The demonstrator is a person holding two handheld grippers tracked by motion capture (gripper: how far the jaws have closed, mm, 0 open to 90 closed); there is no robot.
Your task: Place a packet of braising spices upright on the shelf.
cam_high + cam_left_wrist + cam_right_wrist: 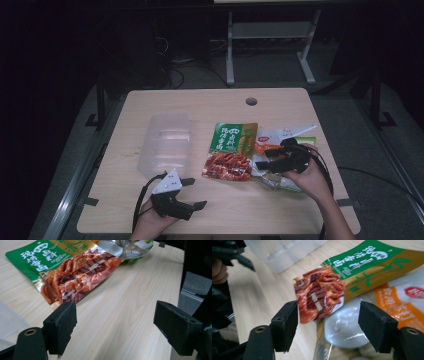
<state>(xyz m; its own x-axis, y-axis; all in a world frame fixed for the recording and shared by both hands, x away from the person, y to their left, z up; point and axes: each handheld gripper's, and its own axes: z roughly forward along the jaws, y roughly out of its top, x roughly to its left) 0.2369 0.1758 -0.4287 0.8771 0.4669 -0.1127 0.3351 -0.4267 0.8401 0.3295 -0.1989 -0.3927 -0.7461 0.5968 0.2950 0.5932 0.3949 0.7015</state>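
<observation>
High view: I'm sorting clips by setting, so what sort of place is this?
Probably a lab or workshop: a plain wooden table with a cable hole, cables on the floor, metal stand legs behind.

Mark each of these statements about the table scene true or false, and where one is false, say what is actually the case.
1. The left gripper is clamped on the green and red snack packet. False: its jaws stand open over bare table, apart from the packet.
2. A clear plastic container lies on the table to the left of the snack packet. True.
3. The right gripper has its jaws open above the pile of packets. True.
4. The snack packet stands upright. False: it lies flat on the table.
5. A round hole sits near the table's far edge. True.
</observation>
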